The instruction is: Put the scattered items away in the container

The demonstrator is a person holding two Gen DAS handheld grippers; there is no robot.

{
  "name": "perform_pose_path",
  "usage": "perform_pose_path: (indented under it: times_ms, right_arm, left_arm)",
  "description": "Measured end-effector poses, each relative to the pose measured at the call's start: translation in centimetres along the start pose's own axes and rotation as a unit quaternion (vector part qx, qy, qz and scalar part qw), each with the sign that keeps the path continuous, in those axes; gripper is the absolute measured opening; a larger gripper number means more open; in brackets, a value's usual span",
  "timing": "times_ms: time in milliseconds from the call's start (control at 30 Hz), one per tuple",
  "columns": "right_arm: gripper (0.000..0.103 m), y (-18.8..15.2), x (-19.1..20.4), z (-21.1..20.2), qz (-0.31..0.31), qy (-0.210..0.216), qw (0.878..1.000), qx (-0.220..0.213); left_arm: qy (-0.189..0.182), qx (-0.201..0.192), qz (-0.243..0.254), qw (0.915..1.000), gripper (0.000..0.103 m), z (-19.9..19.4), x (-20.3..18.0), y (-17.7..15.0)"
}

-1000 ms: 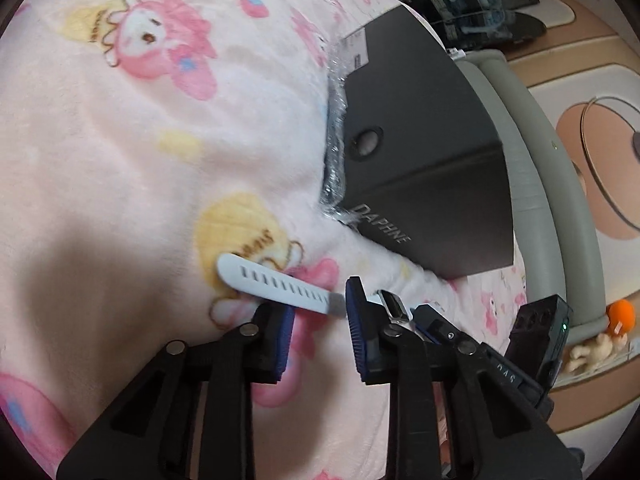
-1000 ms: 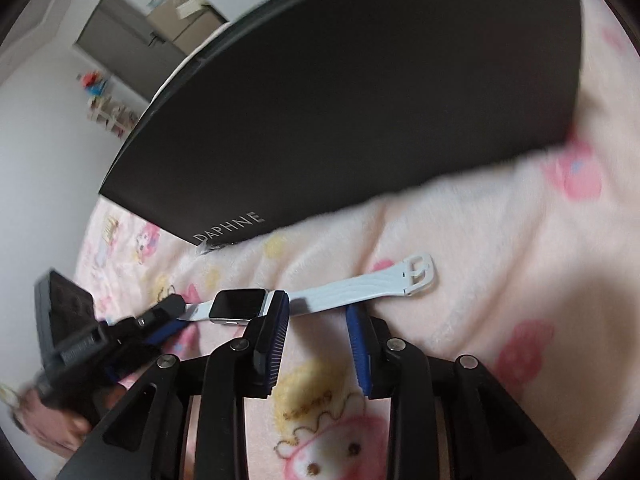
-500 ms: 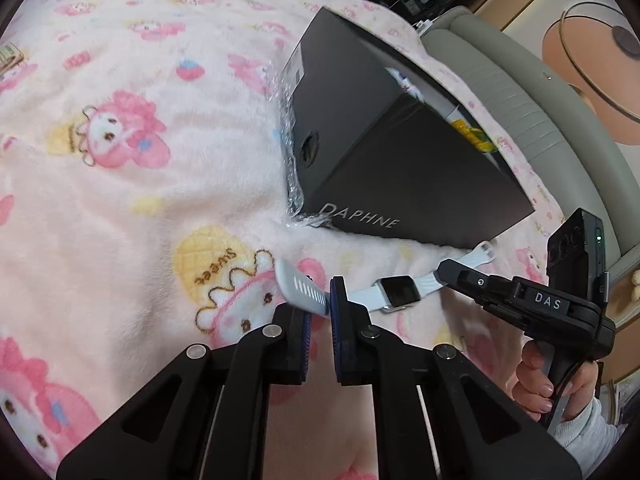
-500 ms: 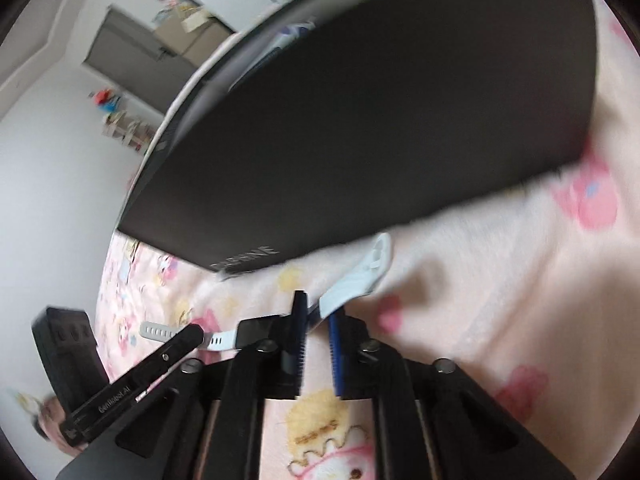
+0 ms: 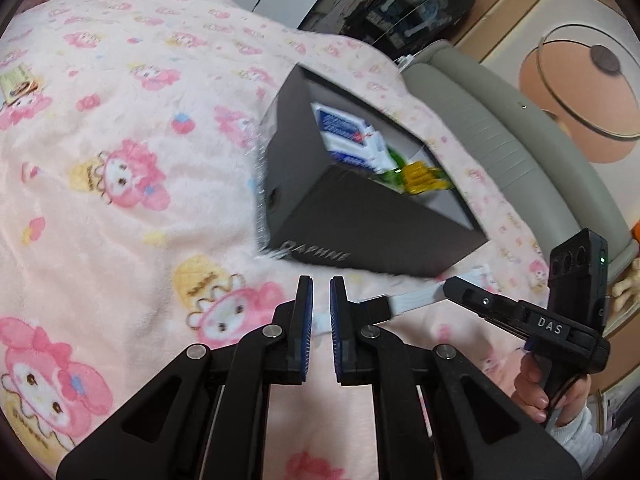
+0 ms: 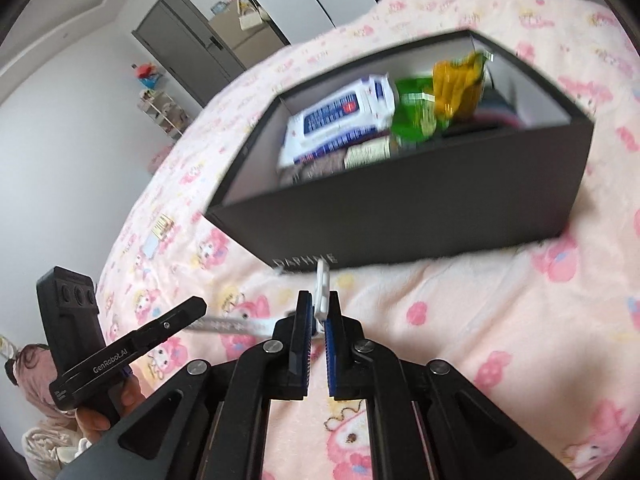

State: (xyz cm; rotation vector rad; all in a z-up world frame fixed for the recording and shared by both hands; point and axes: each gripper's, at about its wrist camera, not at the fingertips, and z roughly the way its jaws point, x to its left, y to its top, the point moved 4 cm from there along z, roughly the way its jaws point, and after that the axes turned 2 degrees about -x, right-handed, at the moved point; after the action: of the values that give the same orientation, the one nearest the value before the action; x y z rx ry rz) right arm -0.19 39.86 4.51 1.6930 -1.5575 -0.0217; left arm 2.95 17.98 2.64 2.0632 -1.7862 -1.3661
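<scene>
Gripping a white watch (image 6: 322, 292) at both ends: left gripper (image 5: 321, 300) clamped on one strap end, right gripper (image 6: 316, 312) clamped on the other, buckle tip poking up betw. its pads. Both sets of jaws just closed down, left's earlier than right's. In left view, watch body (image 5: 370, 304) sits just right of left gripper's finger, strap running on to right gripper (image 5: 452, 290) w/ a hand (image 5: 536, 384) on its handle. Watch is strung betw. the two, just in front of box (image 6: 420, 216), below its near wall. Box open-topped, black, on pink blanket (image 5: 120, 160); wipes pack (image 6: 340, 120), green and yellow packets (image 6: 436, 96) already in it. Near rim blurred. Blanket bare to left of box and in front; bed's grey edge (image 5: 500, 128) runs behind box on right.
</scene>
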Motion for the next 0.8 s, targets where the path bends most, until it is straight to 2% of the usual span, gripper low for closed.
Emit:
perform_pose_path:
  times_ms: [100, 233, 267, 333, 467, 567, 700, 800]
  right_arm:
    - [0.004, 0.1, 0.0, 0.6, -0.005, -0.014, 1.0, 0.0]
    - [0.005, -0.5, -2.1, 1.4, 0.024, -0.02, 0.999, 0.019]
    - [0.005, -0.7, -2.5, 1.5, 0.028, -0.023, 0.999, 0.024]
    - [0.005, -1.2, -3.3, 2.0, 0.041, -0.022, 0.998, 0.035]
    - [0.005, -1.8, -4.4, 3.3, 0.055, -0.021, 0.997, 0.056]
    - [0.007, -2.2, -5.2, 4.7, 0.063, -0.03, 0.995, 0.072]
    - [0.012, -2.0, -6.3, 5.5, 0.081, -0.033, 0.993, 0.074]
    - [0.019, -1.7, -6.8, 5.5, 0.09, -0.036, 0.993, 0.065]
  left_arm:
    - [0.01, 0.008, 0.002, 0.9999, 0.007, 0.7, -0.3, -0.3]
    - [0.04, 0.057, -0.027, 0.9972, 0.008, 2.6, 1.3, -1.7]
    - [0.035, 0.07, -0.038, 0.9962, 0.009, 3.0, 1.7, -2.1]
    - [0.009, 0.088, -0.057, 0.9944, 0.019, 3.3, 1.9, -2.5]
    - [0.01, 0.11, -0.07, 0.9914, 0.026, 4.3, 1.9, -3.1]
    - [0.018, 0.123, -0.099, 0.9874, 0.029, 5.5, 2.7, -3.6]
    - [-0.019, 0.128, -0.144, 0.981, 0.05, 5.7, 3.1, -3.8]
    - [-0.031, 0.133, -0.172, 0.9756, 0.047, 5.9, 3.1, -4.4]
